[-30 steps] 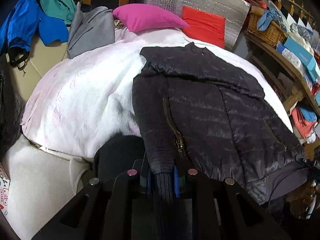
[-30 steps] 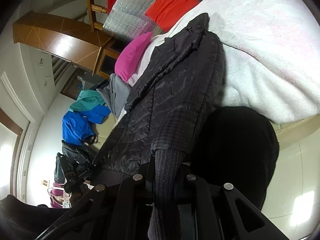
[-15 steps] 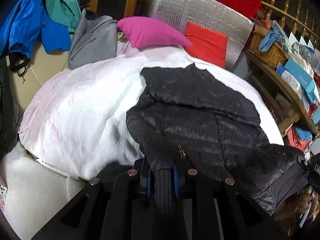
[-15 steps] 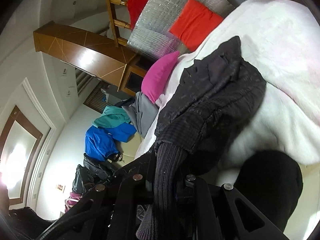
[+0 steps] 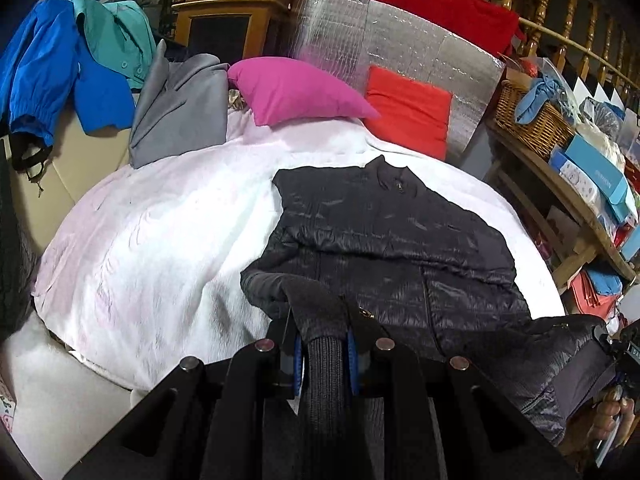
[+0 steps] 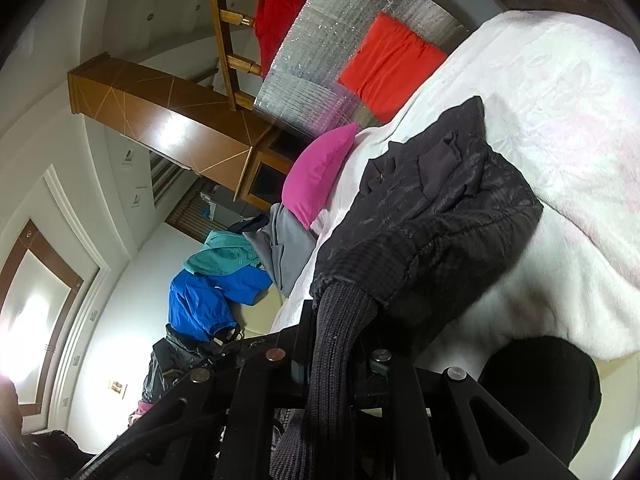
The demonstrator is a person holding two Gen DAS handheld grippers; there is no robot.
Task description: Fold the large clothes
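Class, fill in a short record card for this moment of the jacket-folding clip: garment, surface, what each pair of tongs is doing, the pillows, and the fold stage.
garment: black quilted jacket, collar toward the pillows
surface: white blanket on a bed
left tongs: shut on the jacket's ribbed hem
right tongs: shut on the ribbed hem at the other corner
pillows: pink pillow and red pillow at the head of the bed
fold stage: hem lifted over the jacket body, not yet laid down
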